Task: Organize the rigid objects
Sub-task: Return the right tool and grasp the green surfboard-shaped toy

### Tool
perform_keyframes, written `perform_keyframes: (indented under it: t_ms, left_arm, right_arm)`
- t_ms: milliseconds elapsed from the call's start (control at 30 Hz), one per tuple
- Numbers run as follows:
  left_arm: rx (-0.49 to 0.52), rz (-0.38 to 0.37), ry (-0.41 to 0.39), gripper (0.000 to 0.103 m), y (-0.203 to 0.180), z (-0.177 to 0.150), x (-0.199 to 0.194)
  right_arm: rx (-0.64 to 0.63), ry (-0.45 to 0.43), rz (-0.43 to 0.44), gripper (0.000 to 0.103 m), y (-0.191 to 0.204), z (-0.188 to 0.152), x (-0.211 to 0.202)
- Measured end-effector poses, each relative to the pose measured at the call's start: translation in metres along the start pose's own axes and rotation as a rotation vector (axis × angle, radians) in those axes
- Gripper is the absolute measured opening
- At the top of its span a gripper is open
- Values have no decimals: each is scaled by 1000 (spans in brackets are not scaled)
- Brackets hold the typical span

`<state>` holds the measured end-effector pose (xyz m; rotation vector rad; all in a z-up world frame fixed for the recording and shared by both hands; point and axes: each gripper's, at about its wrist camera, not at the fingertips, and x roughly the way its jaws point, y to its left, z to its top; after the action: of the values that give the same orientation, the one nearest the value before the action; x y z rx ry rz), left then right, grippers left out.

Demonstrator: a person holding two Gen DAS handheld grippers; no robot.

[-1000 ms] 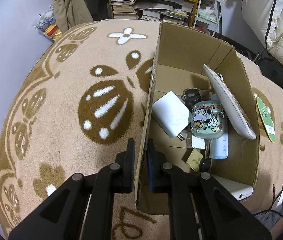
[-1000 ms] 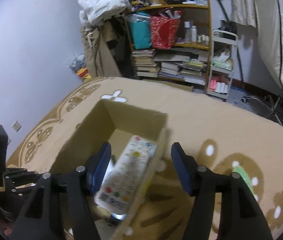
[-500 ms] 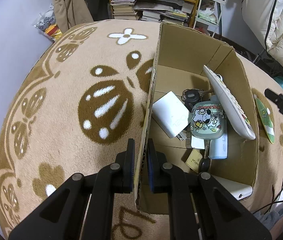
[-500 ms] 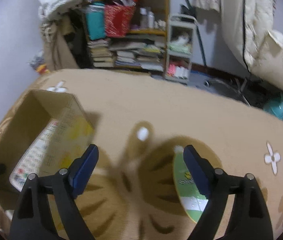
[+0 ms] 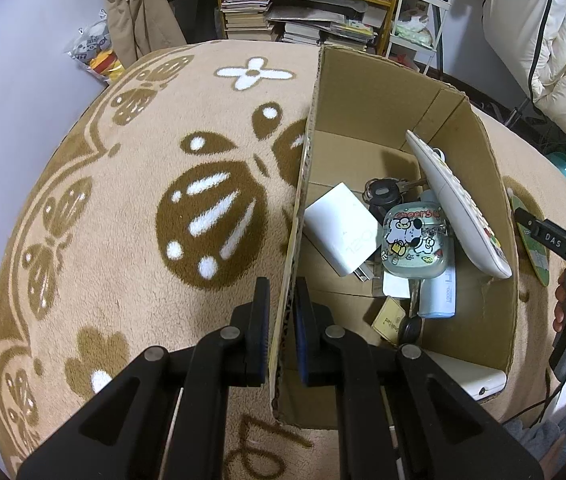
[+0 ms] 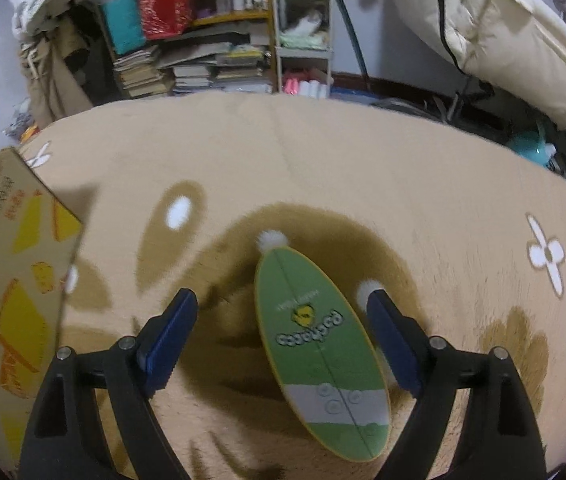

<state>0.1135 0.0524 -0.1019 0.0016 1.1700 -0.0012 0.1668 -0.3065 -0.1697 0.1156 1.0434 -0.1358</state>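
Swung from the box, right hand-held gripper (image 6: 281,336) (jaws spread wide) straddles green board (image 6: 319,352).

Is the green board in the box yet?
No, out. The green board lies flat on the rug, beside the box, between the open right gripper fingers, which are not touching it.

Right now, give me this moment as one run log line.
left gripper: shut on box wall | right gripper: open, jaws just widened, astride green board on rug, not gripping | remote: in box
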Motion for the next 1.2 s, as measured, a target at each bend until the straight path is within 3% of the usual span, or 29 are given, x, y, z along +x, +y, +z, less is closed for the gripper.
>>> perform_keyframes:
  t_ms: [300, 567, 833, 1200]
  left_arm:
    - [-2, -5, 1, 11, -1, 0, -1]
    - [3, 1, -1, 11, -2, 0, -1]
    - [5, 1, -3, 11, -3, 0, 0]
    - [9, 1, -4, 12, -3, 0, -1]
  right_arm:
    - [6, 24, -39, 91, -9, -10, 16]
    - [-5, 30, -50, 72, -3, -16, 14]
    - [31, 34, -40, 59, -8, -16, 8]
    - [48, 4, -7, 59, -2, -13, -6]
